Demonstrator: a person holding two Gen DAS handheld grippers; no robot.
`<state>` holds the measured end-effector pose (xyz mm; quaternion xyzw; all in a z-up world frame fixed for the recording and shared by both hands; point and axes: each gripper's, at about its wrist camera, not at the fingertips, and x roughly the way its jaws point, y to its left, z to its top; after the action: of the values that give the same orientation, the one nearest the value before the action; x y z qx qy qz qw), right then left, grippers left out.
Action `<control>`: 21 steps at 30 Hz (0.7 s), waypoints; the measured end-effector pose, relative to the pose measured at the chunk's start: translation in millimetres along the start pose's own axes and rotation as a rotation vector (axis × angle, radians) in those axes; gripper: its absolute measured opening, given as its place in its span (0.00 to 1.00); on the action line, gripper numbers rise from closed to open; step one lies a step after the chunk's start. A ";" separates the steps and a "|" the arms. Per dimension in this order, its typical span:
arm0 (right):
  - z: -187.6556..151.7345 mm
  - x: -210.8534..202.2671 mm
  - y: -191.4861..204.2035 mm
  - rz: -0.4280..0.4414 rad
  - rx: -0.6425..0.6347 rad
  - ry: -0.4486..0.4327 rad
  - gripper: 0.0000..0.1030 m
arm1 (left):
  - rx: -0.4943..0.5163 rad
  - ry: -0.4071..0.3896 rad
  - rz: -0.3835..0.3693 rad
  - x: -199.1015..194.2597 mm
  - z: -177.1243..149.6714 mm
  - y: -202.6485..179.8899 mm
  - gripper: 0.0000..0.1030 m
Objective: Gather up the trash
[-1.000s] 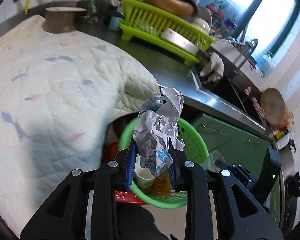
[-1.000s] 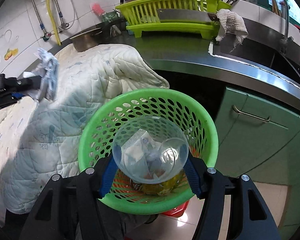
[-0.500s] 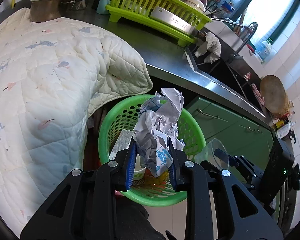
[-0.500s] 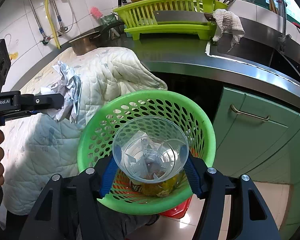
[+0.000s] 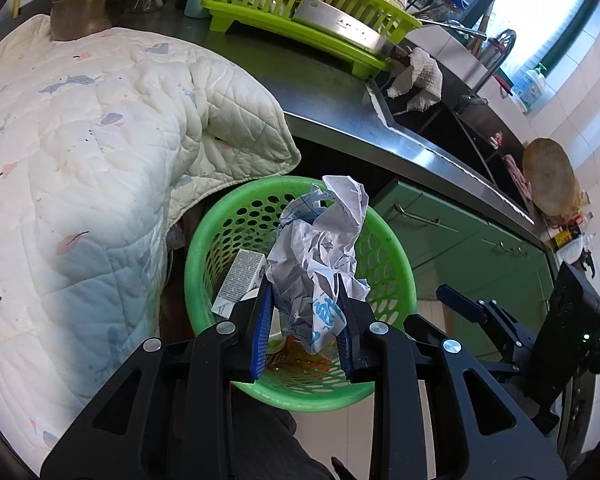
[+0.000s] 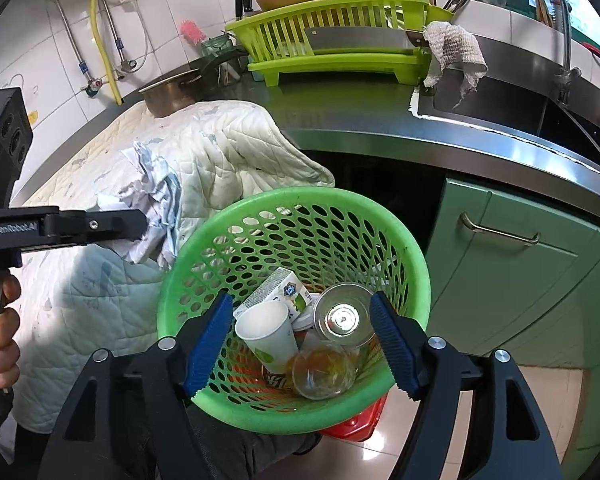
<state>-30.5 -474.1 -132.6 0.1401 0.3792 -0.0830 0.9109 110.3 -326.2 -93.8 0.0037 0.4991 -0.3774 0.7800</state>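
Left tongs (image 5: 303, 322) pinching crumpled paper (image 5: 320, 256), hovering above green basket (image 5: 204, 248), beside quilt (image 5: 100, 140) draped over counter edge. Right tongs (image 6: 300, 344) spread wide, nothing held, poised over basket. Already inside: clear cup (image 6: 342, 316), paper cup (image 6: 270, 334), small carton (image 6: 276, 288). Left to do, seemingly: dropping the paper in.
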 end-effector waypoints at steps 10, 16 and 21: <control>-2.7 -14.9 -2.1 -0.005 0.005 -0.027 0.70 | 0.015 0.043 -0.003 15.5 -1.6 -11.8 0.29; -3.6 -25.1 -5.7 -0.003 0.020 -0.047 0.71 | 0.016 0.067 -0.015 23.9 -2.4 -16.6 0.38; -4.5 -29.2 -6.1 -0.002 0.021 -0.054 0.71 | 0.010 0.073 -0.028 25.6 -4.7 -18.8 0.43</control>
<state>-55.4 -477.2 -115.9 0.1469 0.3538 -0.0916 0.9192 101.0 -352.8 -109.1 0.0142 0.5256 -0.3904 0.7557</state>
